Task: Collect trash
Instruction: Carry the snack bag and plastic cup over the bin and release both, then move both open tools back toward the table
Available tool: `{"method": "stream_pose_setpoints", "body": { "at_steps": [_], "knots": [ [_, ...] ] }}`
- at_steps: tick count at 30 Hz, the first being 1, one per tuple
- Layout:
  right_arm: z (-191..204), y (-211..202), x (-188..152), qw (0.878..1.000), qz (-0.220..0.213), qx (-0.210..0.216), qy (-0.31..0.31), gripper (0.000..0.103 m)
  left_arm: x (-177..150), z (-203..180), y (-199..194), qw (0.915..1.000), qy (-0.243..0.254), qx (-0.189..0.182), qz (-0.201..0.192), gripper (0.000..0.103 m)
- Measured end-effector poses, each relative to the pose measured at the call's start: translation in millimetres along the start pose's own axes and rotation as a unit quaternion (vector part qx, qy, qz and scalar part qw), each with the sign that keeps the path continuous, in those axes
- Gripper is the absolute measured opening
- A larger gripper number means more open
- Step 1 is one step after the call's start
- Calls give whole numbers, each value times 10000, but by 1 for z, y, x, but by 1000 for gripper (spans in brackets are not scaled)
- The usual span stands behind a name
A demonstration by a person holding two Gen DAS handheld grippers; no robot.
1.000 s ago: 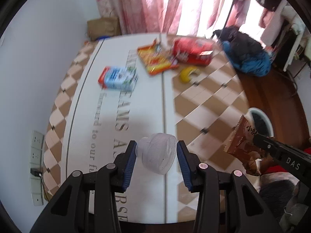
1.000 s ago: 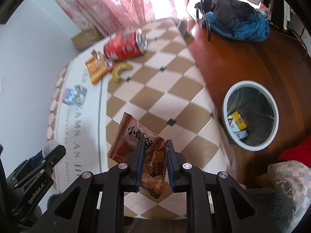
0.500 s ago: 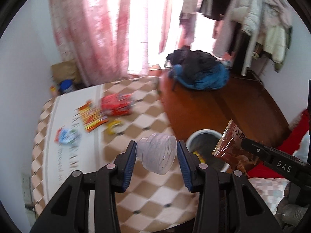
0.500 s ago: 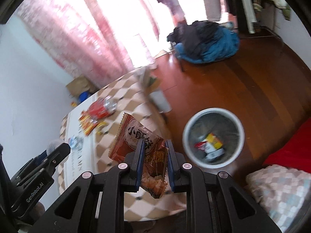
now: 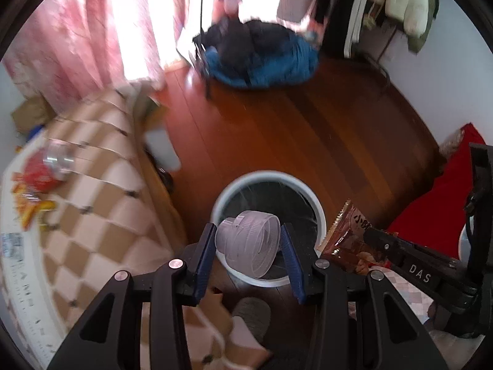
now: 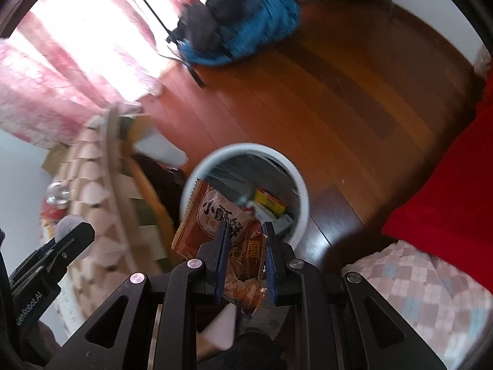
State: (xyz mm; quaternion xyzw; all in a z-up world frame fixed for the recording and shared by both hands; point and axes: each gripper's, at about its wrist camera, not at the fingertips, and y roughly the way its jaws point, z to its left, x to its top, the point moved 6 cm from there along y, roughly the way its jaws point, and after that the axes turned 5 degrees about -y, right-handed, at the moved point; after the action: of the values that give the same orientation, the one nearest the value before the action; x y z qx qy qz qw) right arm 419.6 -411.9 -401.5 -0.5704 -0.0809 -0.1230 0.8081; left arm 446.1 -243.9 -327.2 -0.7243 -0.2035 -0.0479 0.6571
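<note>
Left wrist view: left tongs point(image 5: 248, 248) grip a cup point(image 5: 248, 243), right tongs point(image 6: 243, 254) a wrapper point(image 6: 215, 219), over the bin point(image 5: 319, 212); litter remains on the surface point(image 5: 92, 203).

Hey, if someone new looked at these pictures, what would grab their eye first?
Probably the clear plastic cup clamped in the left gripper, held right over the white bin on the wooden floor. Next, the brown snack bag pinched in the right gripper, also above the bin, which already holds some packaging.
</note>
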Motion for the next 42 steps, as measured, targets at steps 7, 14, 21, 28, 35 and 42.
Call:
{"method": "stream_pose_setpoints", "body": {
  "at_steps": [7, 14, 21, 28, 35, 42],
  "knots": [
    [-40, 76, 10, 9982, 530, -69, 287, 23, 2, -6, 87, 9944, -154, -220, 1023, 39],
    [-50, 112, 9, 9956, 799, 27, 490, 62, -2, 0, 106, 9909, -340, -142, 1293, 82],
    [-42, 104, -7, 9957, 898, -225, 62, 103, -13, 7, 95, 9922, -221, 208, 1213, 98],
    [-31, 79, -9, 9941, 763, -641, -427, 103, -18, 13, 81, 9936, -63, 475, 1026, 98],
    [-21, 41, -7, 9944, 556, -725, -536, 103, -15, 14, 52, 9953, -50, 558, 790, 98],
    [-6, -7, -10, 9947, 307, -740, -638, 103, -16, 17, 14, 9968, -89, 547, 569, 98]
  ]
}}
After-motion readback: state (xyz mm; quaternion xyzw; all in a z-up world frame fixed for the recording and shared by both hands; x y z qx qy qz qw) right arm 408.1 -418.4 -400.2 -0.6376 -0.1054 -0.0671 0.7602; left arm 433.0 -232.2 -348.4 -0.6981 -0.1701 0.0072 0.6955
